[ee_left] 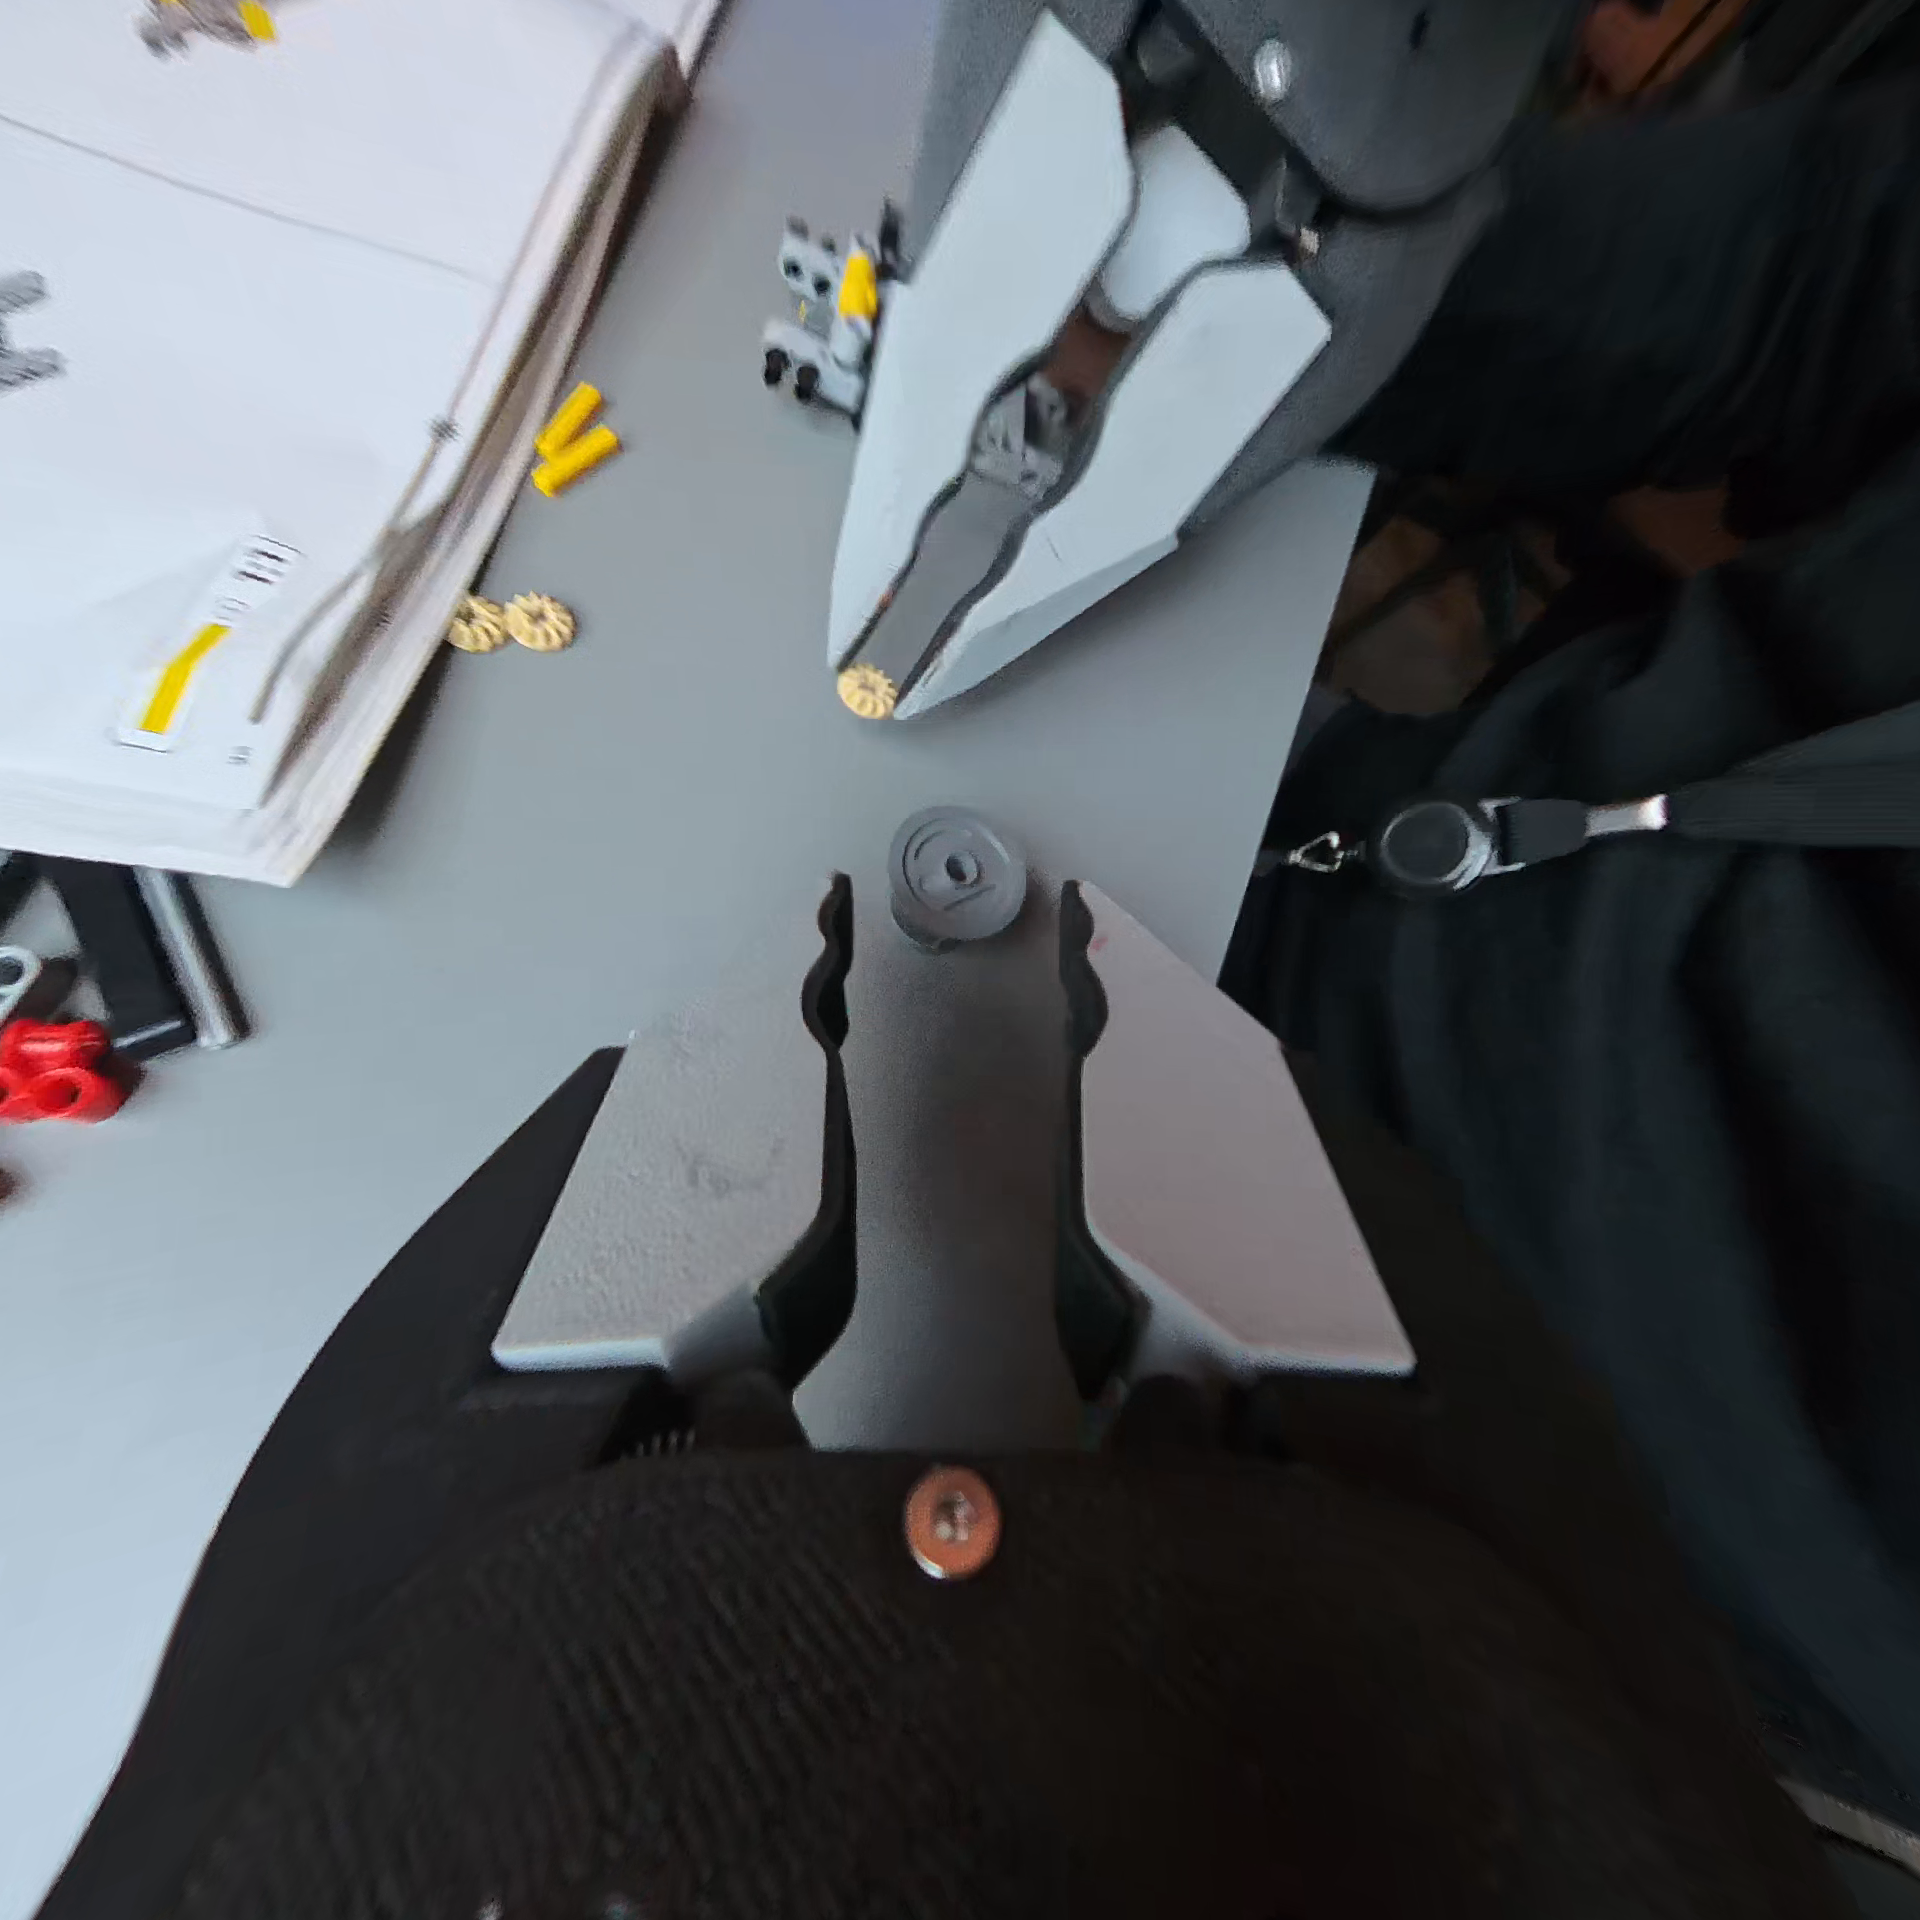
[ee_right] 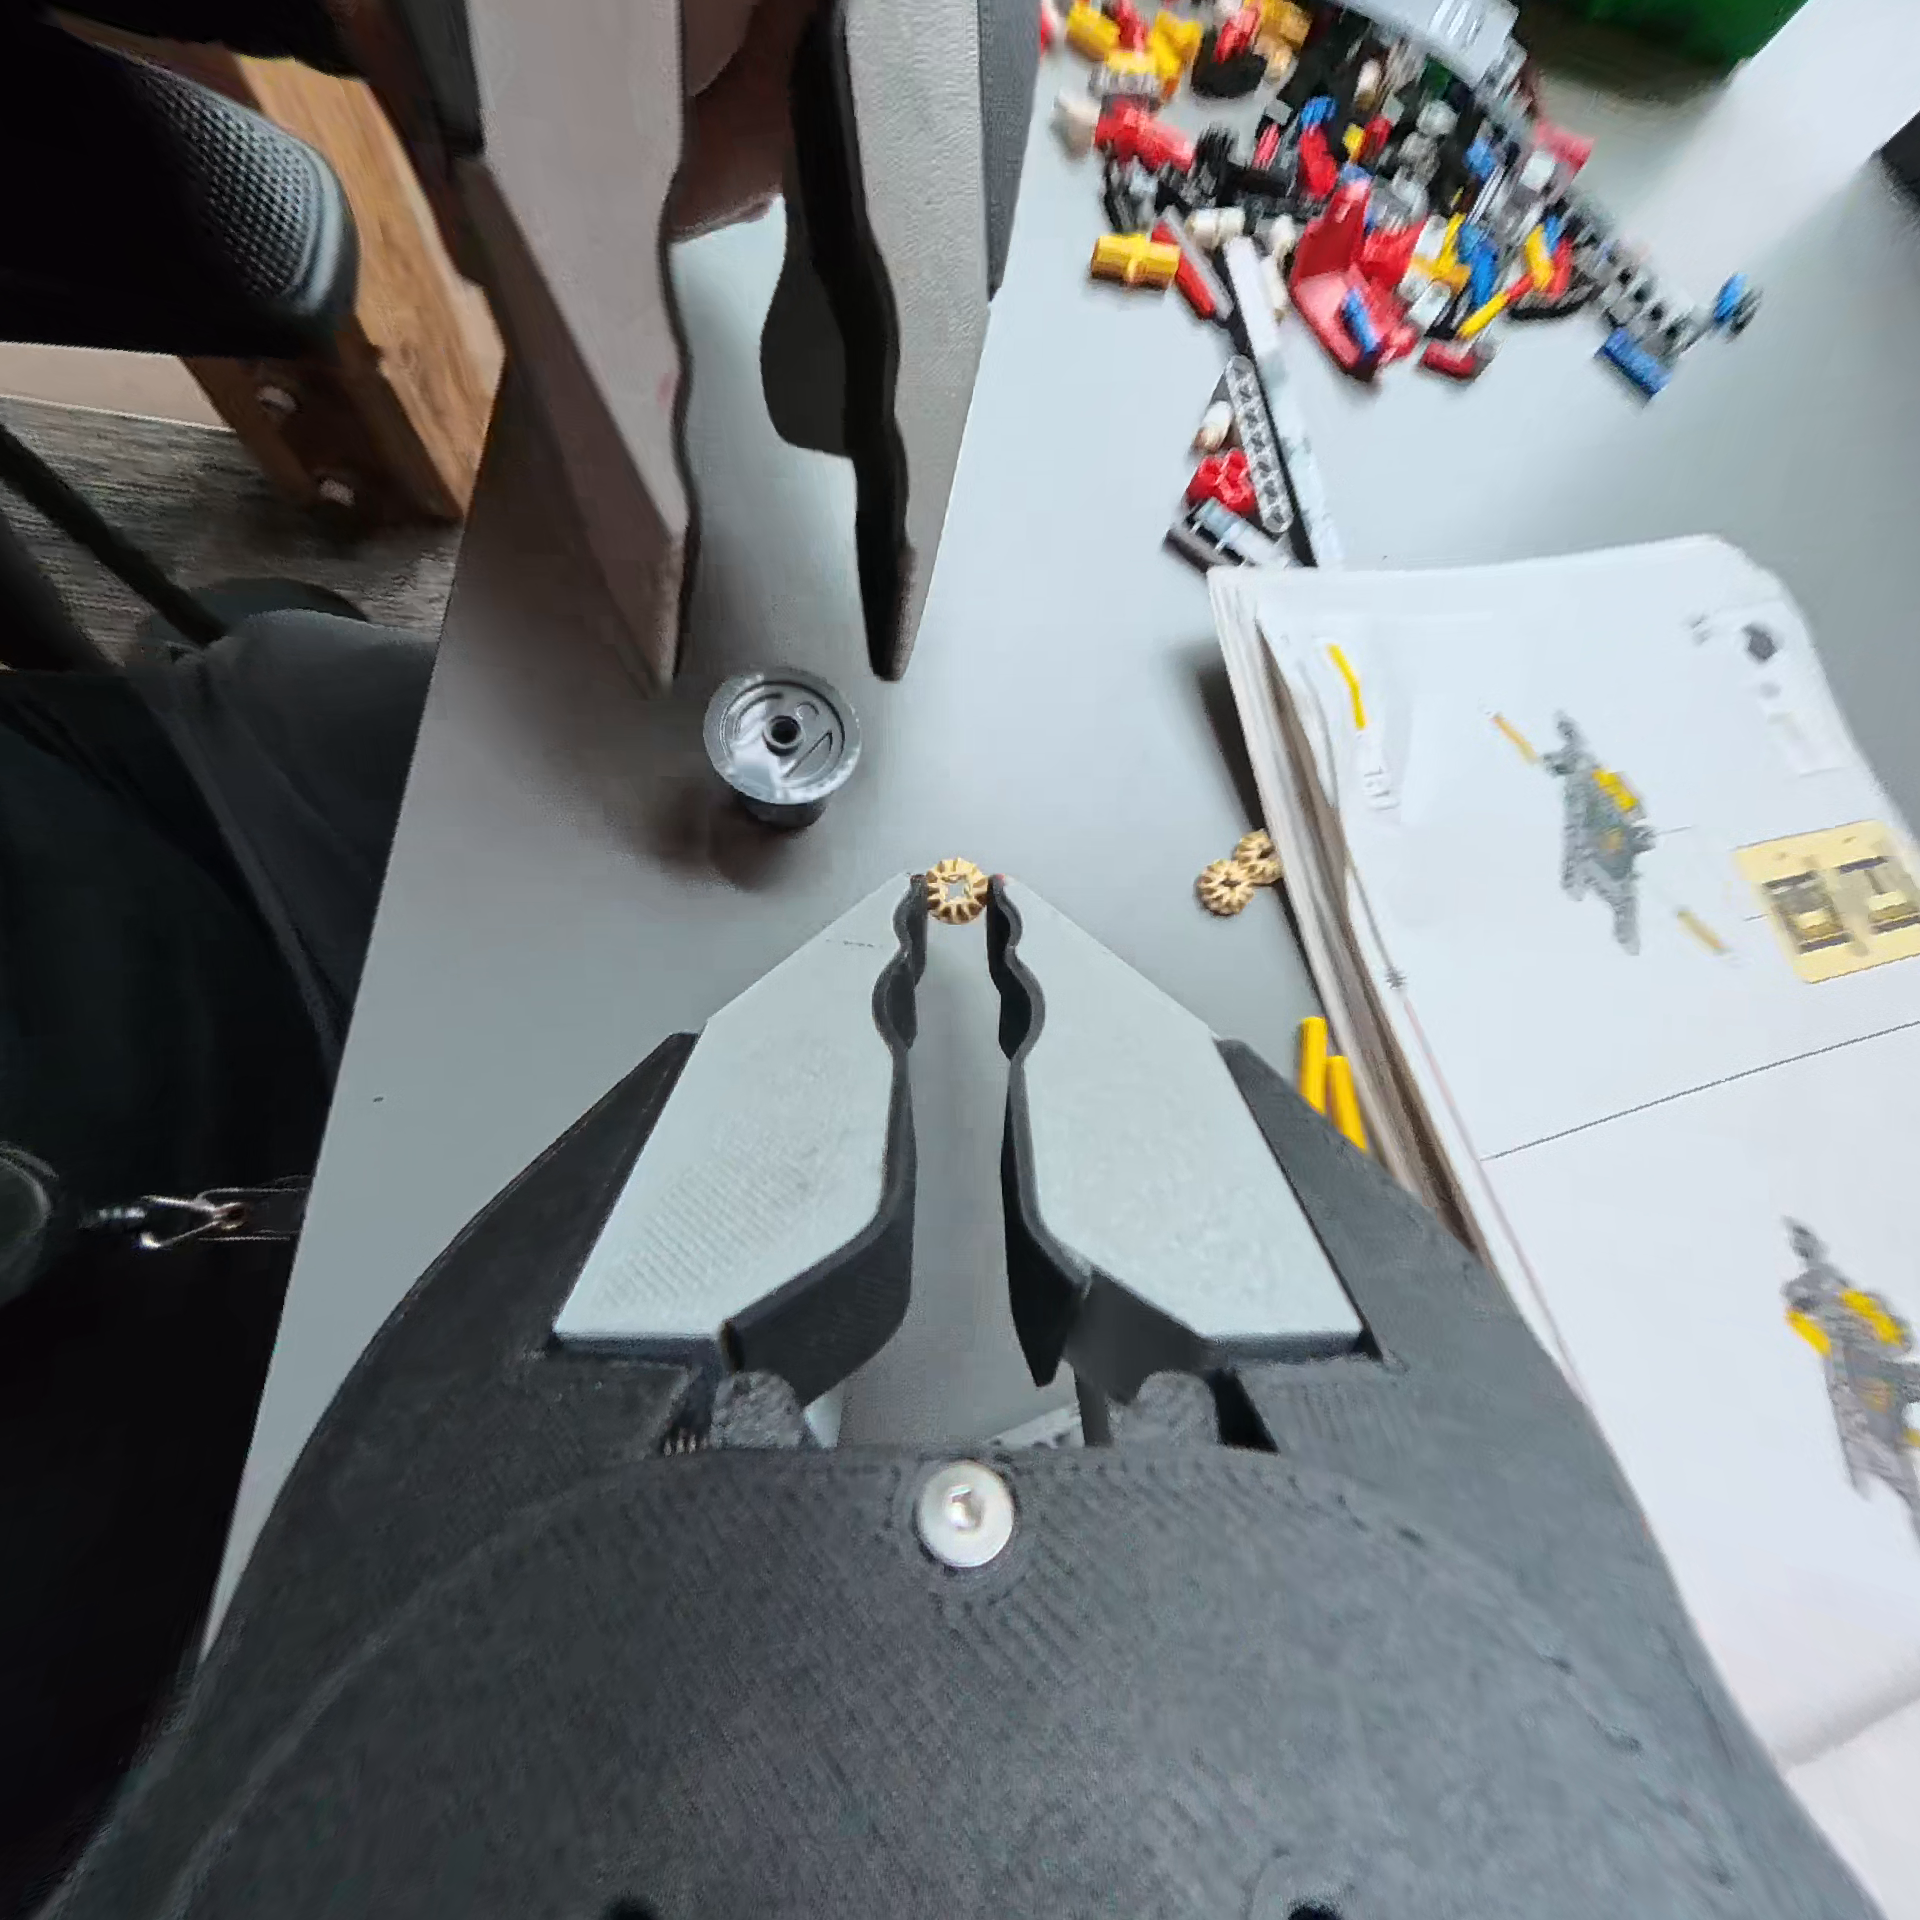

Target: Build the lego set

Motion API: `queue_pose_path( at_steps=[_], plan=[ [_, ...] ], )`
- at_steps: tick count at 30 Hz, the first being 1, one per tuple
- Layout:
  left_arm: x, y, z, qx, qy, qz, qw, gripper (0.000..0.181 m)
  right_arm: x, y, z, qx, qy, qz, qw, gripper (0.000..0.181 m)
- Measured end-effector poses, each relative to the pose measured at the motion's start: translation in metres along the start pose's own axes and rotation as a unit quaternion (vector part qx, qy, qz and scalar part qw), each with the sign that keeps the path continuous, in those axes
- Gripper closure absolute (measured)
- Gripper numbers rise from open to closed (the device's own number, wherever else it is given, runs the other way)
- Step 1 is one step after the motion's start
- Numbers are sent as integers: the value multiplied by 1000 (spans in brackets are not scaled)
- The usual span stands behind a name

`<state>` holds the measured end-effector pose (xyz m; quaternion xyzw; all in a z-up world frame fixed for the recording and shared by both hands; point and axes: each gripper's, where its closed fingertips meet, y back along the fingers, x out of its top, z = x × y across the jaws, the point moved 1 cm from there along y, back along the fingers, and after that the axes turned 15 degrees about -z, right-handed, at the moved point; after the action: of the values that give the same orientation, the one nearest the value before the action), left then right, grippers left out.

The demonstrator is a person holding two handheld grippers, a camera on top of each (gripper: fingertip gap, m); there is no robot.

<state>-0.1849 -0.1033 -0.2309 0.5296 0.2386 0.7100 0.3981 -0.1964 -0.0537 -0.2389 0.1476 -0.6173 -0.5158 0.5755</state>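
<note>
Grey table [ee_left: 644, 935] near its front edge, the person's dark clothing just past it. Open instruction booklet [ee_right: 1621, 1039] lies on one side, and a loose heap of mixed coloured lego pieces [ee_right: 1382, 208] sits beyond it.

Right tongs [ee_right: 957, 891]: closed on a small tan bevel gear [ee_right: 957, 894], pinched at the very tips with its cross-shaped axle hole facing the camera. Two more tan gears [ee_right: 1236, 873] lie touching each other by the booklet's edge, with two yellow pins [ee_left: 575, 442] a little further along it.

Left tongs [ee_left: 951, 914]: spread apart, nothing between them, hovering low. A grey round hub-like piece [ee_left: 957, 871] stands upright on the table just ahead of the tips, slightly toward the right-hand finger, centre hole up. Not gripped.

A small grey-and-yellow subassembly [ee_left: 826, 312] sits on the table behind the right tongs.

Step in hand, as judged: the gear is picked and the round grey piece is about to be secured, likely so the two can be mated or brought to the subassembly. Which exactly cannot be told.

Next move calls for the left tongs to centre on the round piece and close on its rim without tipping it. The gear's hold is shallow; a bump could flick it out.
</note>
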Motion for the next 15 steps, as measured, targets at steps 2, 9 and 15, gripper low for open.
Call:
queue_pose_path(
  at_steps=[2,9,15],
  plan=[
    [10,14,-1,-10,14,36,999,146,6,7,1,-35,27,17,999,173],
    [33,16,-2,-145,70,67,985,173,25,22,-4,-117,100,55,987,174],
    [36,9,-2,-232,106,75,964,165,29,28,-7,-156,135,62,977,174]
  ],
)
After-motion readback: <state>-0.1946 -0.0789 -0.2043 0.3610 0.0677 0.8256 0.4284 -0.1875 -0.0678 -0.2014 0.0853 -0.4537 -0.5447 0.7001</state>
